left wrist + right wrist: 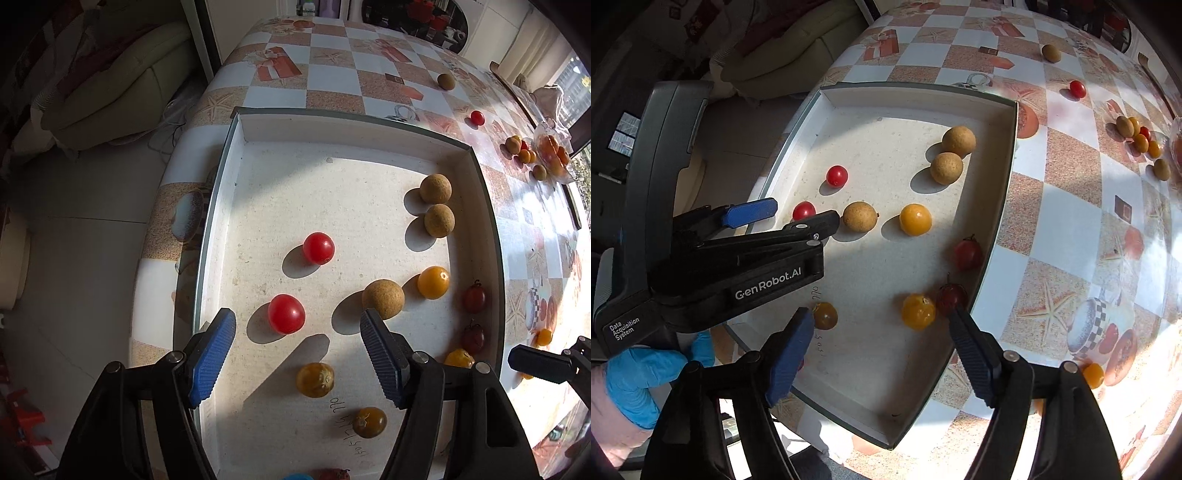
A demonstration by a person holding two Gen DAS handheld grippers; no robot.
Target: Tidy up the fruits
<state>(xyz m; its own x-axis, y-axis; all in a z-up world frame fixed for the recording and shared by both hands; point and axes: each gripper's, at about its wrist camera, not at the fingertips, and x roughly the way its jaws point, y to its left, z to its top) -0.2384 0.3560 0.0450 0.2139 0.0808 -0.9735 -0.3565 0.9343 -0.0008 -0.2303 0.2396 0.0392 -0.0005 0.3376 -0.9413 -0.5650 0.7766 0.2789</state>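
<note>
A shallow white tray (pixel 332 125) on the checkered table holds several fruits: tan longans (pixel 383 299), red cherry tomatoes (pixel 318 248), yellow tomatoes (pixel 433 282) and dark red ones (pixel 474 299). My left gripper (pixel 298 319) hangs open over the tray's near left part. A red tomato (pixel 286 314) lies on the tray floor between its blue fingertips, untouched. In the right wrist view my right gripper (pixel 881 317) is open above the tray's near right side. A yellow tomato (pixel 918 311) rests on the tray between its fingertips, free of the pads.
Loose on the table beyond the tray are a longan (pixel 446 81) and a red tomato (pixel 477 118). A cluster of fruit (pixel 1139 138) lies beside a plastic bag (pixel 554 151) at the far right. One yellow tomato (pixel 1093 376) sits near the right gripper. A sofa (pixel 122 85) stands left.
</note>
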